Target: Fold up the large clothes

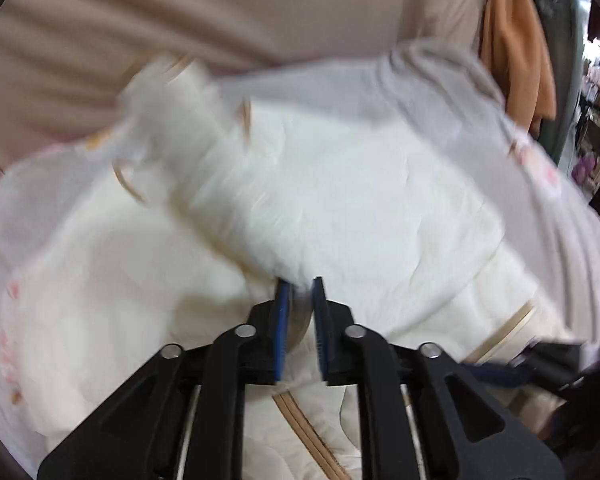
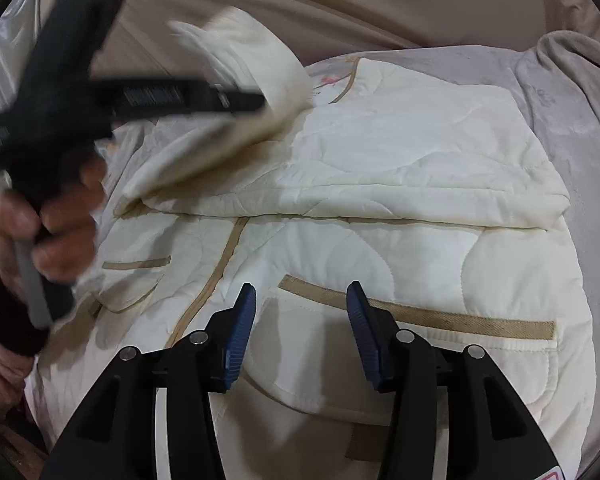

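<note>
Right gripper (image 2: 300, 300): nearest, jaws about half open, nothing between them, poised just above the chest pocket (image 2: 380, 344) of the jacket (image 2: 340, 248).

Jacket: cream, quilted, tan-trimmed, laid front up on the bed (image 2: 572, 92); tan placket running up the middle; right sleeve (image 2: 400, 148) already folded flat across the chest.

Left gripper (image 1: 299, 282): jaws nearly together, blue pads (image 1: 283, 320) pinching the edge of the left sleeve (image 1: 236, 184); grip judged from the cloth bunched at the tips, though blur hides the exact contact. Seen from the right wrist as a dark tool in a hand (image 2: 48, 216), sleeve lifted clear of the bed and slanting up and away.

Beyond: pale grey sheet under the garment, beige cloth backdrop (image 1: 220, 8), an orange garment (image 1: 516, 48) hanging at far right.

Step in hand, by judgement: second sleeve fold, cloth mid-carry towards the chest.

Next move, by judgement: sleeve to be laid across the first one, flat and square, then released; right gripper placed to pin the body or take the hem for the lengthwise fold. Risk: padded cloth springing back.
</note>
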